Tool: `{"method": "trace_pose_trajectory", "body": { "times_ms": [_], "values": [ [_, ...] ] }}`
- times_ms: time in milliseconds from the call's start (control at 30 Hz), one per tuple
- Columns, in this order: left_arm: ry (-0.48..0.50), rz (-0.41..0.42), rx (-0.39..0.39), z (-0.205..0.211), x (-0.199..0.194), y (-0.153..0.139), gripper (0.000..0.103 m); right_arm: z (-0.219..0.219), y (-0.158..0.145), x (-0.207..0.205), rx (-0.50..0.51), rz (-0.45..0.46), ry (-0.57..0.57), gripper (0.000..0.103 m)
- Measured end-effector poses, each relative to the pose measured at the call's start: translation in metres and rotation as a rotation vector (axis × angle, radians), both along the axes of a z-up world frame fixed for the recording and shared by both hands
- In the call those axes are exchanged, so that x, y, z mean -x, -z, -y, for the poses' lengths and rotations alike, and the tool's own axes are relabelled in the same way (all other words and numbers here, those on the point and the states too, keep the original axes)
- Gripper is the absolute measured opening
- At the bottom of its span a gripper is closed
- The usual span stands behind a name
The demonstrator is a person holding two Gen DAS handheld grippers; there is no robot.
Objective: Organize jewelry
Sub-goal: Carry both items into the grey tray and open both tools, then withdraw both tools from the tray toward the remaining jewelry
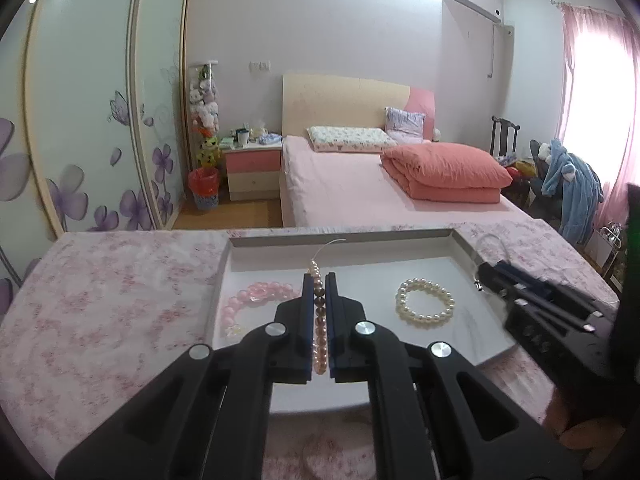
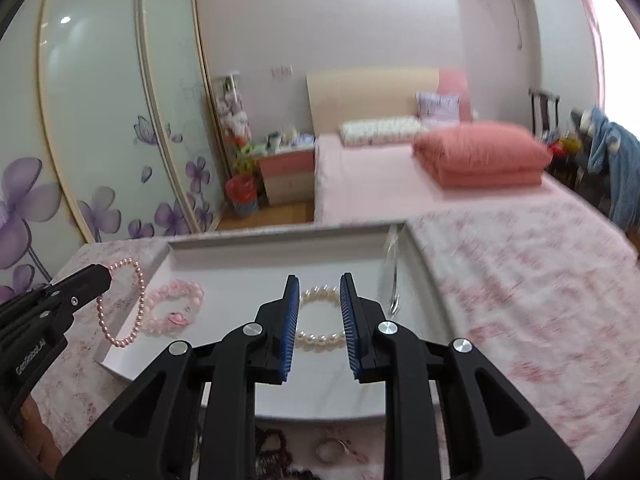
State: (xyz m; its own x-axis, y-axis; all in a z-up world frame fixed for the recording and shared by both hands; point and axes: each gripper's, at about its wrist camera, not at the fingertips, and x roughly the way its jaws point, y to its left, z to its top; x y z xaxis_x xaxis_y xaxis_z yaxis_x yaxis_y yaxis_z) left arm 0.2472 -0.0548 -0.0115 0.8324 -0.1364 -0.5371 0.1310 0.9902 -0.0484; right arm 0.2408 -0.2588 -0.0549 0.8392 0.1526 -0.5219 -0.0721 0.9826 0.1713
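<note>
Jewelry pieces lie in a shallow white tray [image 1: 460,252] on a table covered with a pink floral cloth [image 1: 120,292]. The left gripper [image 1: 319,280] is clamped on a pink pearl bracelet [image 1: 320,320], which the right wrist view shows dangling as a loop [image 2: 132,300] above the tray's left edge. Inside the tray rest a pink bead bracelet [image 1: 260,298] at left and a white pearl bracelet [image 1: 425,306] toward the middle. The right gripper [image 2: 319,284] hovers over the white pearl bracelet [image 2: 320,320] with its fingers spread apart, holding nothing. A thin, blurred chain-like piece [image 2: 392,276], possibly a necklace, hangs near the tray's right wall.
</note>
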Motion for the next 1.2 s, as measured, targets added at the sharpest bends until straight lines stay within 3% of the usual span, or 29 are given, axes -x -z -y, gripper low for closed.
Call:
{"method": "trace_pose_trajectory", "body": {
  "times_ms": [133, 300, 467, 633, 700, 833, 1200],
  "values": [
    [0.003, -0.05, -0.002, 0.002, -0.019, 0.019, 0.006, 0.01, 0.017, -0.011, -0.113, -0.072, -0.019, 0.024],
    [-0.005, -0.086, -0.007, -0.002, -0.03, 0.036, 0.006, 0.042, -0.004, 0.011, -0.165, 0.012, 0.033, 0.041],
    [-0.008, -0.086, -0.016, -0.005, -0.029, 0.042, 0.007, 0.078, -0.021, 0.027, -0.149, 0.078, 0.133, 0.044],
    [0.001, -0.084, -0.023, -0.002, -0.029, 0.044, 0.007, 0.112, -0.016, 0.026, -0.174, 0.059, 0.239, 0.044],
    [0.006, -0.088, -0.024, 0.0, -0.03, 0.045, 0.008, 0.113, -0.013, 0.025, -0.179, 0.048, 0.231, 0.044],
    [-0.005, -0.073, -0.027, -0.003, -0.026, 0.039, 0.023, 0.099, -0.012, 0.027, -0.134, 0.045, 0.188, 0.044],
    [-0.084, -0.034, -0.008, -0.051, 0.027, 0.011, 0.033, 0.068, -0.011, 0.066, -0.066, -0.006, 0.064, 0.044]
  ]
}}
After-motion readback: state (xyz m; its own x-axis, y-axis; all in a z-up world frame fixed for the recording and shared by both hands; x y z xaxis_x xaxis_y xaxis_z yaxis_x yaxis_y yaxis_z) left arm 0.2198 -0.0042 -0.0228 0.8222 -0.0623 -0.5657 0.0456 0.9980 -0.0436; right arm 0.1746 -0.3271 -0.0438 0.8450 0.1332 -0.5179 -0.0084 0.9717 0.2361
